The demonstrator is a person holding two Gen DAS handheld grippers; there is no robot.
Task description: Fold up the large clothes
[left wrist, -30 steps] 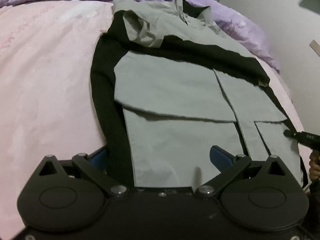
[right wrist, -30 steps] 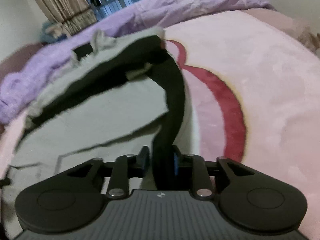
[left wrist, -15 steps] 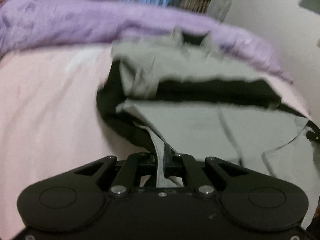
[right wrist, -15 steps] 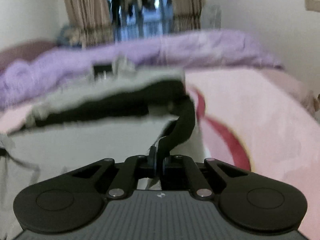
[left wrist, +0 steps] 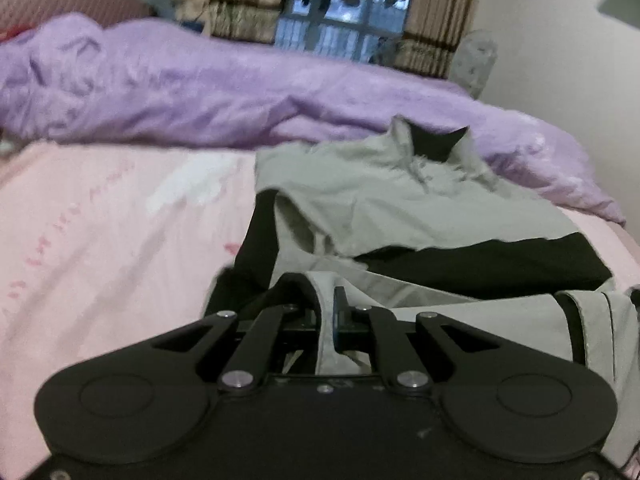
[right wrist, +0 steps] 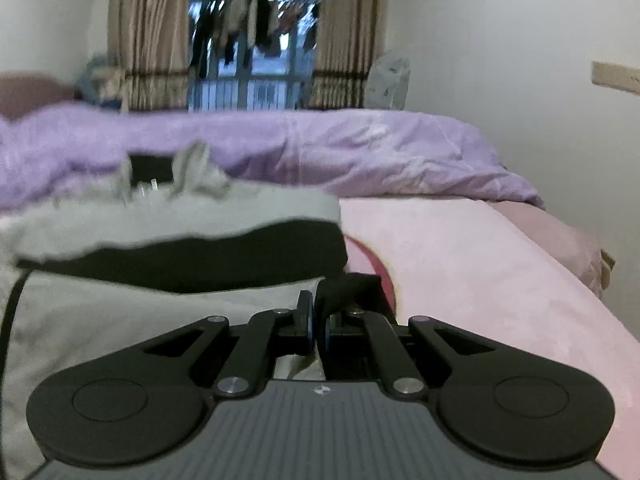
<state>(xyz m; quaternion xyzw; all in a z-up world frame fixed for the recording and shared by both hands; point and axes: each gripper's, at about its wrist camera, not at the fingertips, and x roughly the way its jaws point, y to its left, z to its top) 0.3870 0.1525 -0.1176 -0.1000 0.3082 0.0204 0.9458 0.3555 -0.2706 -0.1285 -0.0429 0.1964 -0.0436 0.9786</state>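
Observation:
A grey and black jacket [left wrist: 400, 208] lies on the pink bedsheet [left wrist: 100, 240], its collar toward the purple duvet. My left gripper [left wrist: 326, 304] is shut on the jacket's near hem at its left corner, grey cloth pinched between the pads and lifted off the bed. In the right wrist view the jacket [right wrist: 120, 312] fills the left half. My right gripper [right wrist: 318, 312] is shut on the hem's right corner, with a black fold bunched between and over its fingertips. The lower part of the jacket is raised and drawn toward the collar.
A crumpled purple duvet [left wrist: 200, 92] runs across the far side of the bed. Behind it are curtains and a window [right wrist: 256, 60] with hanging clothes. A white wall [right wrist: 520, 80] borders the bed on the right. Pink sheet [right wrist: 480, 280] lies to the right of the jacket.
Both grippers went from open around the hem to shut on it. They lifted the hem and carried it toward the collar, and both views tilted up to show the window.

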